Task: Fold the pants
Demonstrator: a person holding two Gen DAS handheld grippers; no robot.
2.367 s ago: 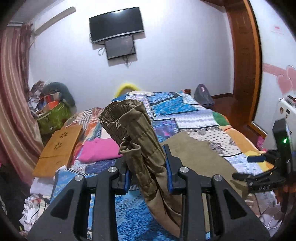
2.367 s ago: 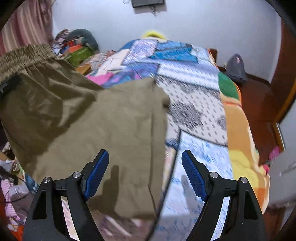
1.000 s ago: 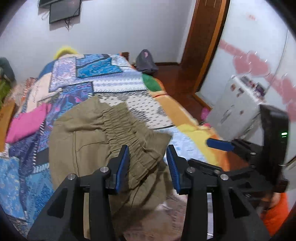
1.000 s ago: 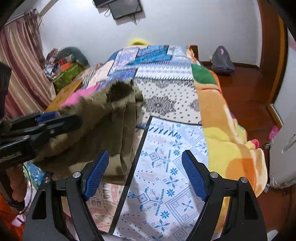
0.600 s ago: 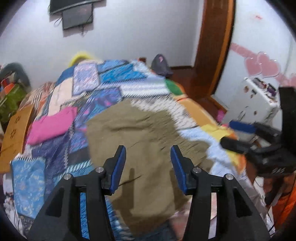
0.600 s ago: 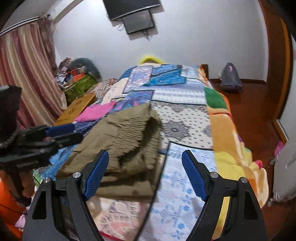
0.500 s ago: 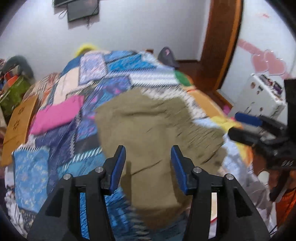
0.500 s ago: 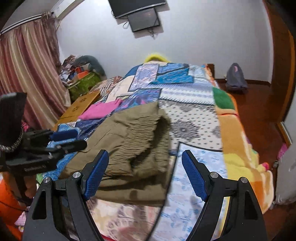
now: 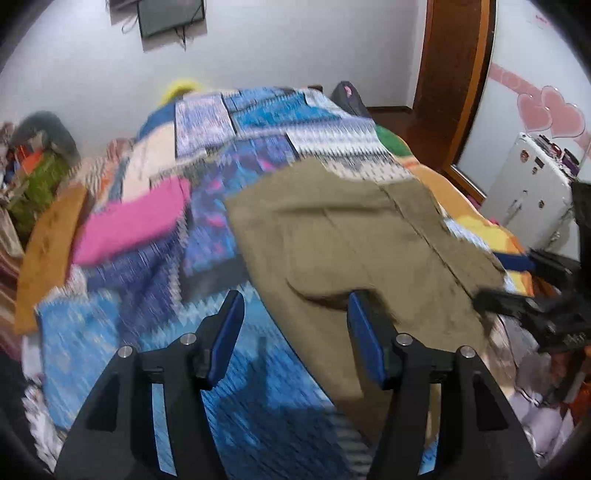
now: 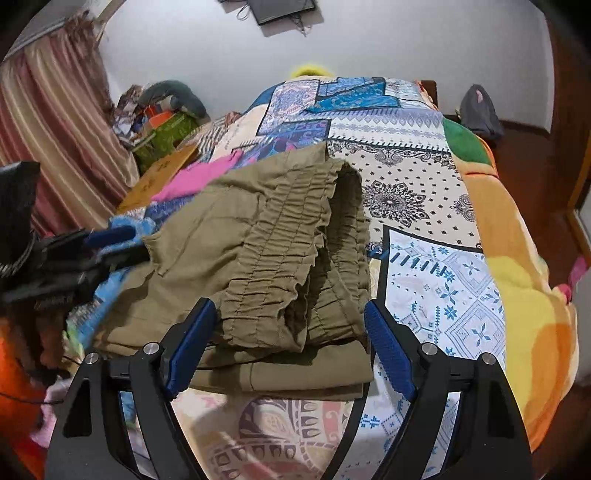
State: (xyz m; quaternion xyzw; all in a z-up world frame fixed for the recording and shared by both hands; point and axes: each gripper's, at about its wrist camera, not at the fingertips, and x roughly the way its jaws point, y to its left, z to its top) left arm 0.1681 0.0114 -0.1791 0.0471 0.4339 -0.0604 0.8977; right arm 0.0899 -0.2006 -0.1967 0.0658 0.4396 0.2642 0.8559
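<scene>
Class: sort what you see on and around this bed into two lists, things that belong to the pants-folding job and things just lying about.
Job: olive pants; left gripper; right gripper.

Lying about: pink cloth; wooden board; patchwork quilt; dark bag; wall screen.

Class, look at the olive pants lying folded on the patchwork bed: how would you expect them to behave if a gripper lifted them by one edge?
The olive pants would probably flop and unfold, since the layers lie loose. The gathered elastic waistband looks bunched, so it would likely sag rather than stay flat. They seem thin, so probably light.
</scene>
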